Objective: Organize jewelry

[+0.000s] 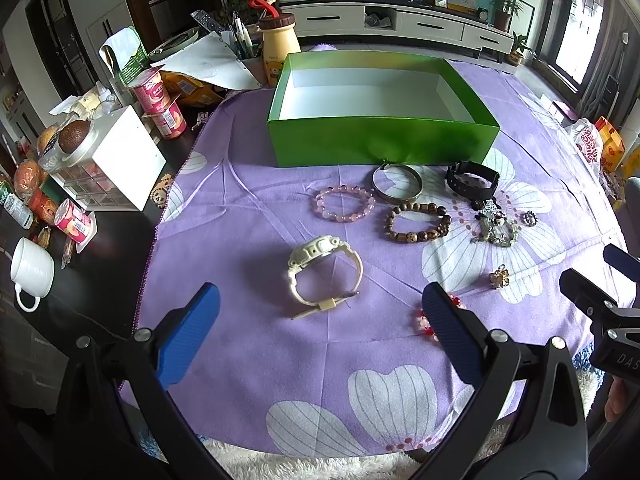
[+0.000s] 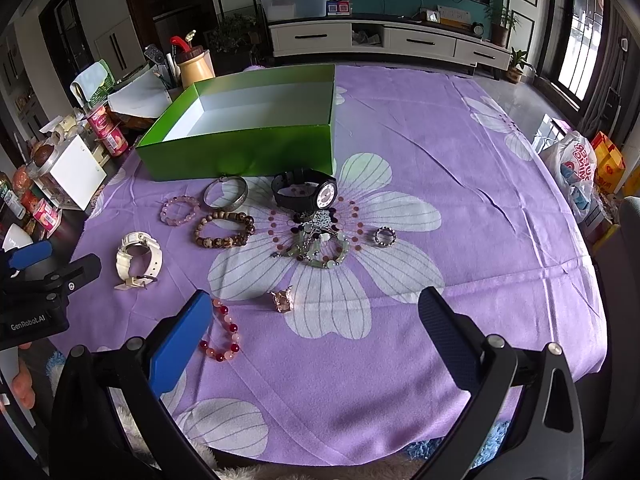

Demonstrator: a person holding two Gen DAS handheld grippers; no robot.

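An empty green box (image 1: 380, 142) (image 2: 240, 152) stands at the back of the purple flowered cloth (image 1: 260, 360). In front of it lie a cream watch (image 1: 324, 276) (image 2: 138, 260), pink bead bracelet (image 1: 345, 203) (image 2: 180, 209), silver bangle (image 1: 397, 182) (image 2: 225, 193), brown bead bracelet (image 1: 418, 223) (image 2: 224, 231), black watch (image 1: 472, 180) (image 2: 306, 192), green stone bracelet (image 1: 498, 230) (image 2: 320, 250), ring (image 1: 530, 218) (image 2: 385, 237), gold ring (image 1: 498, 278) (image 2: 281, 300) and red bead bracelet (image 1: 425, 324) (image 2: 224, 336). My left gripper (image 1: 320, 340) is open just short of the cream watch. My right gripper (image 2: 316, 340) is open near the gold ring.
Clutter fills the dark table to the left of the cloth: a white mug (image 1: 32, 272), yogurt cups (image 1: 160, 100), a white drawer box (image 1: 116, 160), a yellow bottle (image 1: 278, 48) and papers. A plastic bag (image 2: 576, 168) sits off the right edge.
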